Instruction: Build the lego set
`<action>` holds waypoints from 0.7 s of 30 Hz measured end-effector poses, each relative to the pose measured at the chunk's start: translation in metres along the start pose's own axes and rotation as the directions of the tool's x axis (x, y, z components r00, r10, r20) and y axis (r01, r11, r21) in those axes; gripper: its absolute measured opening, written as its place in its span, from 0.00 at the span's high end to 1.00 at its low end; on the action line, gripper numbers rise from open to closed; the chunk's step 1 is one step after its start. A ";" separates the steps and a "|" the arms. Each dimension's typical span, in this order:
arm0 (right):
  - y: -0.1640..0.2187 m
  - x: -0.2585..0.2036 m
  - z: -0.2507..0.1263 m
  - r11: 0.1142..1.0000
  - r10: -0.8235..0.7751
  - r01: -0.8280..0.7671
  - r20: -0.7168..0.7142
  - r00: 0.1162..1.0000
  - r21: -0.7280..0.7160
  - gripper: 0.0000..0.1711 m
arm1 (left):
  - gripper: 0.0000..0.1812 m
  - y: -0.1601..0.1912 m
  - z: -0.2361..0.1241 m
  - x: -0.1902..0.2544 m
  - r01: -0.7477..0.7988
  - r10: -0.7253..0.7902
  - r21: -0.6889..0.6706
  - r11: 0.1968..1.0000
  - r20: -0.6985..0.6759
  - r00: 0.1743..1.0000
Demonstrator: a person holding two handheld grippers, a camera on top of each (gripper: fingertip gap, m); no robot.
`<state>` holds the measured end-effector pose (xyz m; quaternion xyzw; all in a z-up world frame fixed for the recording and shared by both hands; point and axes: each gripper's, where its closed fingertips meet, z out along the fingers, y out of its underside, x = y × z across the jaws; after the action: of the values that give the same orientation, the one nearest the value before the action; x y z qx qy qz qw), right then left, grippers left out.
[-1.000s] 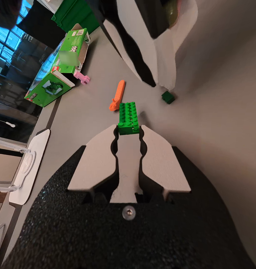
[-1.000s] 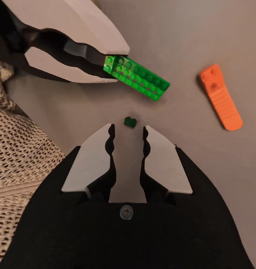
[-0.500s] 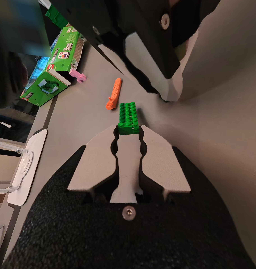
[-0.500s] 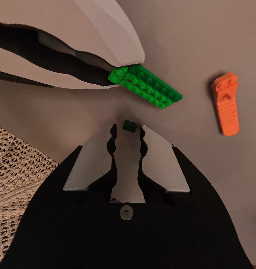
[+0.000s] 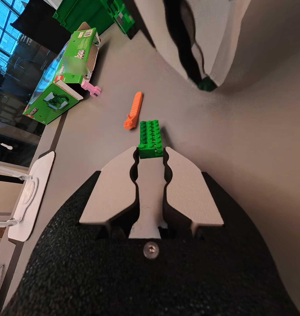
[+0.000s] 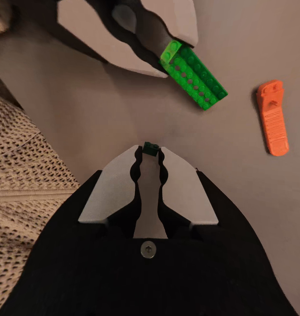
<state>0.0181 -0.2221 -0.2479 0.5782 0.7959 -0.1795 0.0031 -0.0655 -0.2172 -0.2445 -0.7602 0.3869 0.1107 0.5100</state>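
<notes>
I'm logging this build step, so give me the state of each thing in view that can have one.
Left gripper: shut on the bright green plate assembly.
Bright green plate assembly: held at one end, studs up.
Right gripper: shut on the dark green brick.
Dark green brick: pinched between the fingers.
Orange brick separator: lying loose on the table.
Green set box: on its side, end flap open.

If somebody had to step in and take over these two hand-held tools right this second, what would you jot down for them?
Left tool: shut on the bright green plate assembly, gripped at one end.
Right tool: shut on the small dark green brick.
Nearby on the grey table: orange brick separator, pink piece, green set box.
Done: both parts gripped.
Left: probably press the dark brick onto the plate assembly, then carry on building.
</notes>
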 end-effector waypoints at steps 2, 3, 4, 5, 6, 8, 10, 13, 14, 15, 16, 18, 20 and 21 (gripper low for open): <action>0.001 -0.002 -0.009 0.992 -0.065 0.065 -0.003 0.998 0.111 0.90 | 0.86 -0.002 0.000 0.000 0.017 -0.017 0.009 1.000 -0.004 1.000; 0.000 -0.003 -0.013 0.977 -0.118 0.118 -0.012 0.993 0.177 0.90 | 0.86 -0.005 0.000 0.001 0.030 -0.030 0.021 0.999 -0.013 0.999; 0.000 -0.003 -0.017 0.955 -0.176 0.178 -0.030 0.984 0.238 0.90 | 0.86 -0.008 -0.001 0.002 0.041 -0.040 0.033 0.999 -0.021 0.999; 0.001 -0.004 -0.020 0.924 -0.240 0.245 -0.052 0.969 0.295 0.90 | 0.86 -0.011 -0.002 0.003 0.052 -0.050 0.046 0.998 -0.031 0.998; 0.001 -0.005 -0.023 0.882 -0.299 0.308 -0.083 0.951 0.357 0.90 | 0.86 -0.014 -0.002 0.005 0.068 -0.066 0.063 0.996 -0.046 0.997; 0.002 -0.004 -0.029 0.792 -0.371 0.393 -0.143 0.918 0.468 0.90 | 0.86 -0.023 -0.003 0.010 0.116 -0.107 0.105 0.988 -0.094 0.990; 0.001 -0.003 -0.037 0.685 -0.409 0.435 -0.185 0.894 0.585 0.90 | 0.86 -0.029 -0.005 0.018 0.166 -0.143 0.140 0.976 -0.162 0.976; 0.000 -0.003 -0.050 0.510 -0.440 0.424 -0.196 0.876 0.748 0.90 | 0.86 -0.038 -0.009 0.026 0.212 -0.165 0.182 0.960 -0.242 0.956; 0.000 -0.002 -0.051 0.476 -0.447 0.407 -0.184 0.875 0.780 0.90 | 0.86 -0.041 -0.011 0.027 0.226 -0.171 0.201 0.953 -0.257 0.951; 0.001 -0.002 -0.050 0.457 -0.456 0.390 -0.166 0.874 0.799 0.90 | 0.86 -0.044 -0.013 0.027 0.243 -0.180 0.219 0.945 -0.273 0.945; 0.001 -0.001 -0.050 0.448 -0.458 0.373 -0.149 0.876 0.813 0.90 | 0.86 -0.047 -0.014 0.027 0.262 -0.191 0.233 0.936 -0.288 0.938; -0.002 -0.003 -0.060 0.393 -0.476 0.364 -0.151 0.866 0.845 0.90 | 0.86 -0.052 -0.018 0.026 0.298 -0.213 0.257 0.919 -0.312 0.926; -0.004 -0.007 -0.067 0.345 -0.498 0.360 -0.156 0.853 0.867 0.90 | 0.86 -0.057 -0.021 0.026 0.327 -0.227 0.280 0.902 -0.335 0.914; -0.005 -0.007 -0.068 0.351 -0.506 0.355 -0.143 0.850 0.866 0.90 | 0.86 -0.060 -0.022 0.027 0.341 -0.233 0.292 0.894 -0.346 0.909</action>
<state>0.0297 -0.2104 -0.1817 0.2521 0.7126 -0.5931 -0.2773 -0.0101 -0.2379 -0.2078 -0.7156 0.3557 -0.1541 0.5811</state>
